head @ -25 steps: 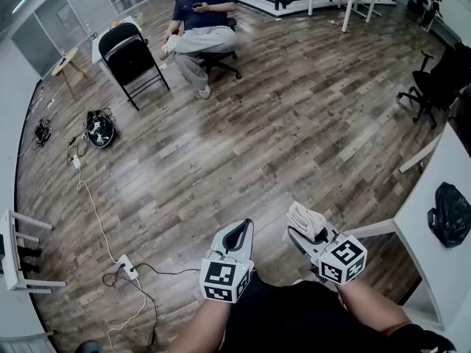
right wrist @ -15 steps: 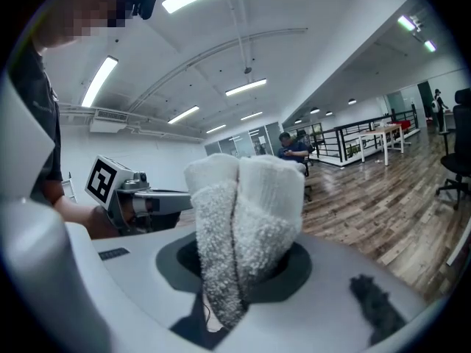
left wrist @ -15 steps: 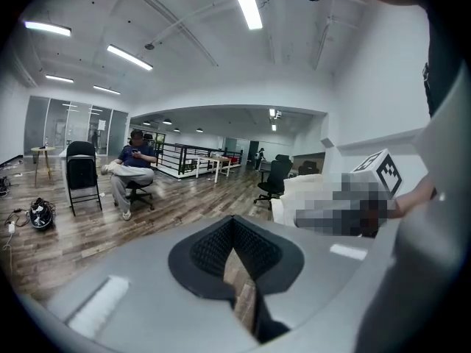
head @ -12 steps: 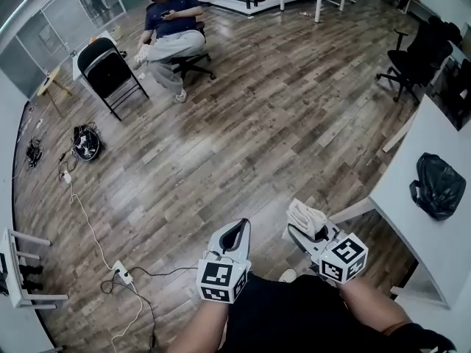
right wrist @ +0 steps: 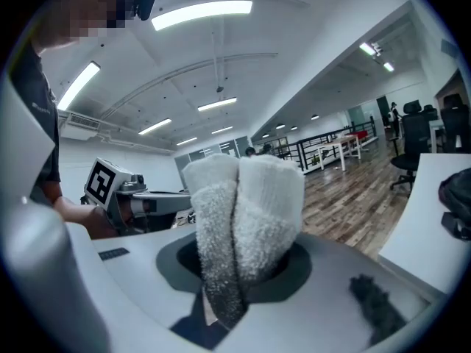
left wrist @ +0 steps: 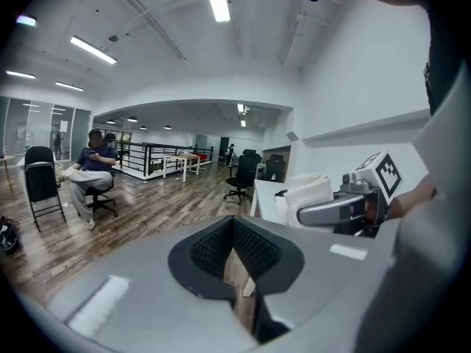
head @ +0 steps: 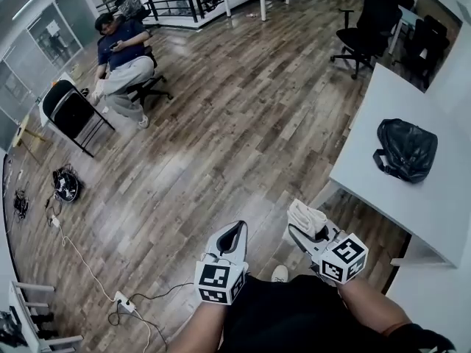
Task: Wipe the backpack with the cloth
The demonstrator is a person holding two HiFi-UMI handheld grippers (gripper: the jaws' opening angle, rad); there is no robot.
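The black backpack (head: 406, 150) lies on a white table (head: 368, 190) ahead and to the right, well apart from both grippers; its edge shows in the right gripper view (right wrist: 458, 197). My right gripper (head: 303, 232) is shut on a folded white cloth (head: 305, 216), which sticks up out of the jaws (right wrist: 243, 212). My left gripper (head: 234, 235) is held beside it at waist height, shut with nothing in it (left wrist: 234, 259). The left gripper view also shows the cloth (left wrist: 309, 193) to its right.
Wooden floor spreads ahead. A person sits on a chair (head: 121, 57) at the far left, beside a black folding chair (head: 70, 112). Black office chairs (head: 364, 31) stand beyond the table. A power strip (head: 121, 300) and cables lie on the floor at the lower left.
The head view has swung to the right: the table and backpack have come further into view and nearer. Both grippers keep the same pose, the cloth still held.
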